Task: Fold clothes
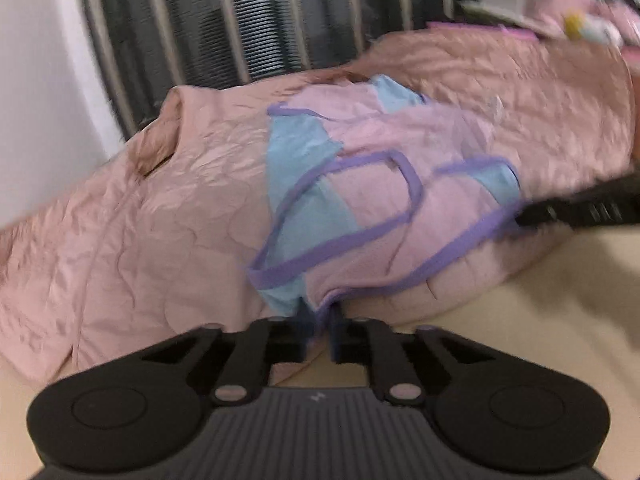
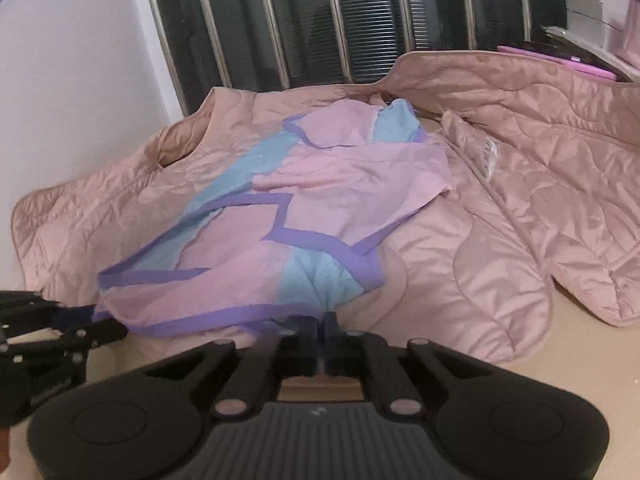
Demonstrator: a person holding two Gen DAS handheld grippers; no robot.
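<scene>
A pink and light-blue garment with purple trim (image 1: 360,184) lies crumpled on top of a pink quilted jacket (image 1: 140,220). My left gripper (image 1: 320,320) is shut on the garment's near hem. In the right wrist view the same garment (image 2: 320,208) lies ahead and my right gripper (image 2: 322,328) is shut on its purple-trimmed near edge. The left gripper (image 2: 80,328) shows at the left there, holding the garment's left corner. The right gripper (image 1: 568,210) shows blurred at the right of the left wrist view.
The quilted jacket (image 2: 540,184) spreads over a beige surface (image 2: 580,360). A dark ribbed panel with pale bars (image 2: 340,20) stands behind. A white wall (image 2: 72,60) is at the left. Pink items and boxes (image 2: 592,52) lie at the back right.
</scene>
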